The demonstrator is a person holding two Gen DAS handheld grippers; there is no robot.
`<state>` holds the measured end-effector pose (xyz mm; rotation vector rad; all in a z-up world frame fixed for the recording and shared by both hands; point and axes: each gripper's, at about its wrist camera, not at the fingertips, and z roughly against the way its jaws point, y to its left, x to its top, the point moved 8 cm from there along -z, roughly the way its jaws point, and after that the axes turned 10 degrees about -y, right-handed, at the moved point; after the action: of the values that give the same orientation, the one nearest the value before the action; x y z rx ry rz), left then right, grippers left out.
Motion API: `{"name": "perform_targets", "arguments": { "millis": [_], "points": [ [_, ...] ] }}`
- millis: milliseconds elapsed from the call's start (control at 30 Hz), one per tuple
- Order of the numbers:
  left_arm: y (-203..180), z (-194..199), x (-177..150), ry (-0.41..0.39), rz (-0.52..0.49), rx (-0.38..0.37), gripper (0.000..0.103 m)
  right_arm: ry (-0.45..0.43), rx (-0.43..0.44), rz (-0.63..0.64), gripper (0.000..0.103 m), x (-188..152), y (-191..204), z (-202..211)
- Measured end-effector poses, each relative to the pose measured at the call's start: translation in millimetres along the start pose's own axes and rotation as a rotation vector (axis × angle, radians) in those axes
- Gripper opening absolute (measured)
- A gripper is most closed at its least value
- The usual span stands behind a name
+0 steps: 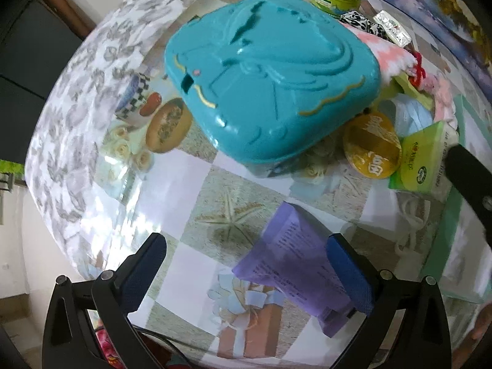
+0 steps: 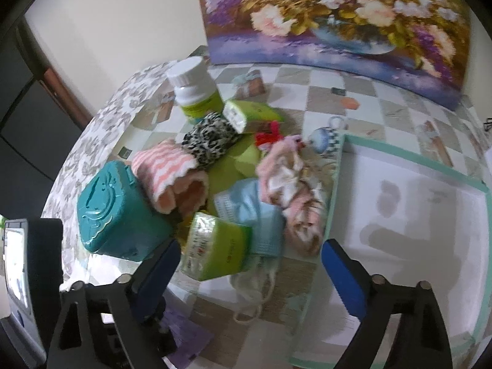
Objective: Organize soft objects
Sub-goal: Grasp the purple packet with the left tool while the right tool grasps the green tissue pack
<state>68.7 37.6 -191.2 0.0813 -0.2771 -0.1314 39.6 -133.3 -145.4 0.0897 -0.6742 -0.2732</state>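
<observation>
That teal box (image 1: 264, 73) is shiny moulded plastic, the tabletop (image 1: 190, 190) has a glossy printed cover, the striped pink cloth (image 2: 167, 173) looks fuzzy, and the tissue packs (image 2: 215, 246) are in crinkly film.

A home dining or living room, shown by a cluttered household table.

Below the right gripper (image 2: 250, 264) a table (image 2: 307, 92) is covered with a printed oilcloth of checked squares, teacups and starfish, laid over a grey floral cloth. Ahead of the gripper, at the far edge, a flower painting (image 2: 335, 12) is leaned against a plain cream wall. Between gripper and painting, domestic oddments are piled: a teal plastic box (image 2: 117, 212), tissue packs (image 2: 215, 246), a supplement bottle (image 2: 195, 87), a striped pink cloth (image 2: 166, 172) and a face mask (image 2: 252, 212). To the left, a dark door with brown wooden trim is seen.
</observation>
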Motion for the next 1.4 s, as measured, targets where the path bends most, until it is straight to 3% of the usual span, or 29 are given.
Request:
{"name": "perform_targets", "arguments": {
  "millis": [233,400,567,800,1100,1400],
  "points": [
    [-8,-7,-6,0.012,-0.034,-0.020,0.103,0.037,0.020,0.031,0.078,-5,13,-19],
    [-17,-12,-14,0.030,-0.023,-0.032,0.103,0.048,0.031,0.011,0.052,-7,11,-20],
    [-22,-7,-33,0.059,0.006,-0.063,0.103,0.073,0.028,-0.002,0.035,-11,6,-23],
    [-34,-17,-49,0.086,0.019,-0.087,0.103,0.072,0.049,-0.030,0.026,-15,4,-16],
    [-67,-34,-59,0.063,-0.089,-0.053,0.101,0.049,0.051,-0.049,0.025,-17,-3,4],
    [-88,-32,-60,0.007,-0.107,-0.111,0.067,0.024,0.047,-0.056,0.025,-20,-10,20]
  ]
}}
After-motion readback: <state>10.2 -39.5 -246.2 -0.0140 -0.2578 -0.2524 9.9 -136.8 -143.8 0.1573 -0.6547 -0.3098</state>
